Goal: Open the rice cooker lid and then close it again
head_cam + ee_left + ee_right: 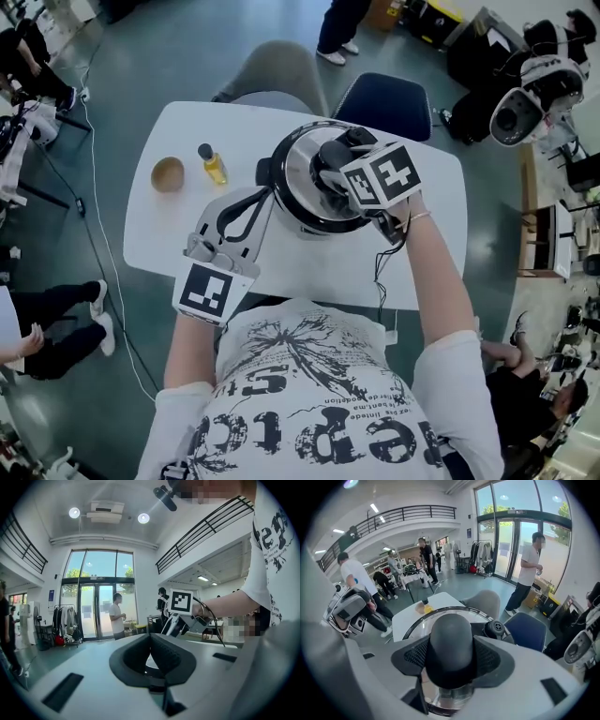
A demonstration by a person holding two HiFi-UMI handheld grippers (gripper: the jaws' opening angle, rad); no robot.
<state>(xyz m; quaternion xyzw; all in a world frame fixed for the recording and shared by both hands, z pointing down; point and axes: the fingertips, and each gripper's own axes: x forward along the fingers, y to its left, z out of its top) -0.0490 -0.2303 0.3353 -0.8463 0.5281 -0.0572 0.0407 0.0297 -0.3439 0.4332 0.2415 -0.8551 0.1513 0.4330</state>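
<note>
The rice cooker (281,202) stands in the middle of the white table (441,187). Its glass lid (302,183) with a steel rim lies over the pot; whether it rests on the pot I cannot tell. My right gripper (336,169) comes down from above and is shut on the lid's black knob (451,641), with a pad pressed on either side. The lid rim (440,613) curves behind the knob. My left gripper (246,208) lies level just left of the cooker, and its pads (164,656) meet at the tip with nothing between them.
On the table's left part are a wooden bowl (168,174) and a small bottle of yellow liquid (214,166). A grey chair (281,70) and a blue chair (384,105) stand at the far edge. People stand around, and a cable (380,281) trails off the near edge.
</note>
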